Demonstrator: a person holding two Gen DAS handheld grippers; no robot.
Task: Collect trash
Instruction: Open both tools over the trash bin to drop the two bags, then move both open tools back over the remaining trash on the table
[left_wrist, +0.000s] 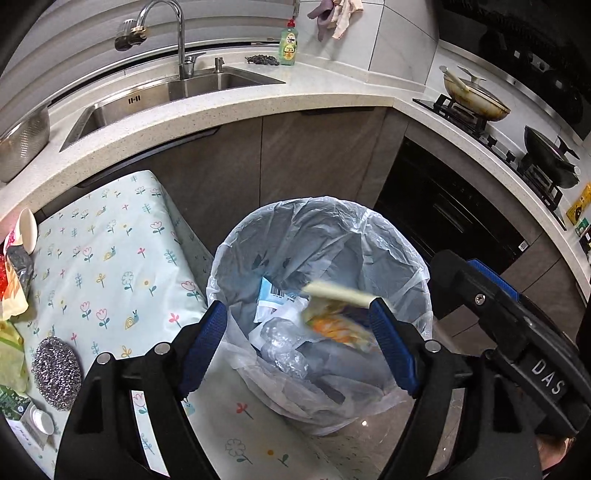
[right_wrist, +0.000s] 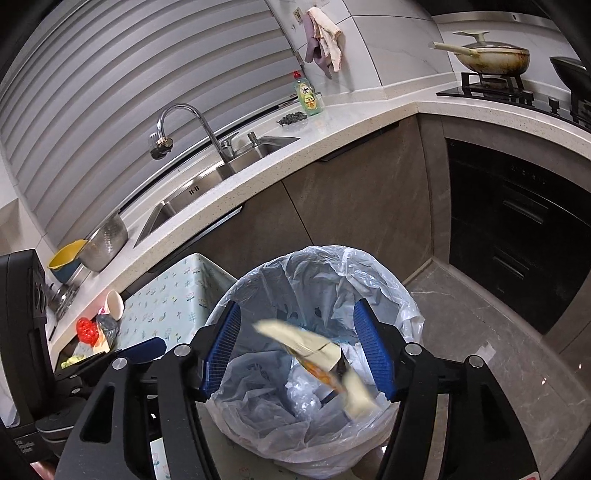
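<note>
A bin lined with a clear plastic bag (left_wrist: 321, 201) (right_wrist: 332, 251) stands on the floor under both grippers and holds crumpled plastic (left_wrist: 284, 347) and a white labelled packet (left_wrist: 273, 295). My left gripper (left_wrist: 297, 310) is open over the bin. A blurred yellow and orange wrapper (left_wrist: 332, 319) hangs in the air between its fingers, close to the right one, with no pad pressing on it. My right gripper (right_wrist: 297, 310) is open too, and the same kind of blurred wrapper (right_wrist: 314, 350) is loose between its fingers above the bag. The right gripper's body (left_wrist: 491, 291) shows at the right of the left wrist view.
Left of the bin is a table with a floral cloth (left_wrist: 110, 258), carrying a steel scourer (left_wrist: 55, 373), a cup (left_wrist: 27, 229) and more wrappers (left_wrist: 13, 295). Behind run the counter (left_wrist: 258, 107), sink (left_wrist: 155, 99) and stove with pans (left_wrist: 476, 96). A dark oven front (right_wrist: 517, 240) stands at the right.
</note>
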